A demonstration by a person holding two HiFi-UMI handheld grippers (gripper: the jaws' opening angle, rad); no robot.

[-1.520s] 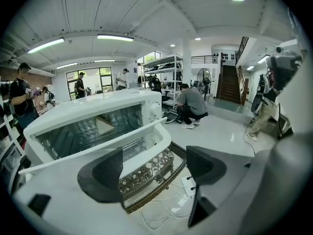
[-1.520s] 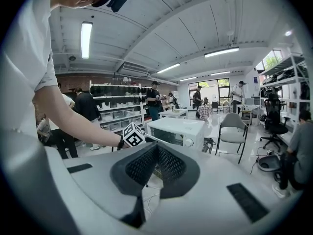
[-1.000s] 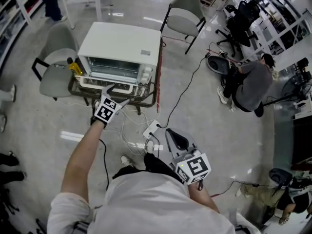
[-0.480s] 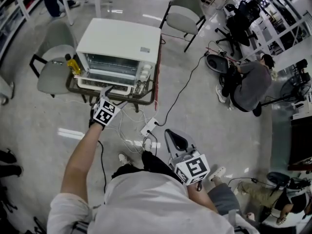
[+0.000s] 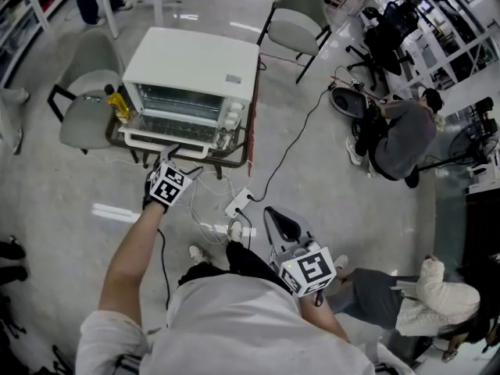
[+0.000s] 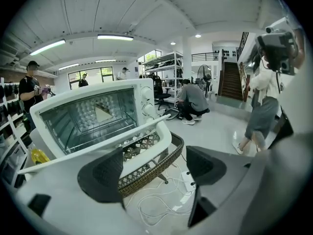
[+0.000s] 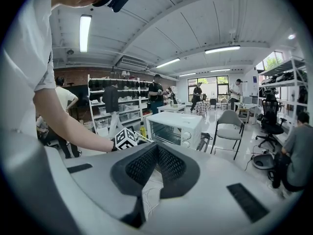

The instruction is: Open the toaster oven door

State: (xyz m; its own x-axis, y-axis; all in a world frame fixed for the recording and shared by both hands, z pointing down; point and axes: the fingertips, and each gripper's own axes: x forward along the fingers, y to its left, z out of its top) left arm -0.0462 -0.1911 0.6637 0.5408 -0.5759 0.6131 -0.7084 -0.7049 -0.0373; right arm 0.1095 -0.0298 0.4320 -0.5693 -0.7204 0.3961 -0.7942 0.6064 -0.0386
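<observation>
The left gripper's point(image 6: 154, 169) fingers point(image 6: 102, 175) are spread and empty, just before the white handle point(image 6: 143, 128) on the already lowered door point(image 6: 139, 148) of the oven point(image 5: 195, 67). It looks rigid, hinged and light; I would grip the handle mid-length. The right gripper's point(image 7: 155, 166) fingers are pressed together, well apart from the oven.

A low table of dark woven wicker point(image 5: 248, 148) point(image 6: 167, 156) stands directly ahead of the left gripper point(image 5: 184, 161) point(image 6: 154, 168), and its raised rim shows between the gripper's parted jaws. A white box-shaped toaster oven point(image 5: 195, 67) point(image 6: 98, 109) rests on the table top and covers most of it. Its lowered door projects over the front rim toward the gripper. The table stands on a glossy pale grey floor point(image 5: 47, 186) point(image 6: 215, 136). Below and to the right of the gripper, a white power strip point(image 5: 241, 204) point(image 6: 188, 180) and loose loops of white cable point(image 6: 149, 205) lie on the floor.
</observation>
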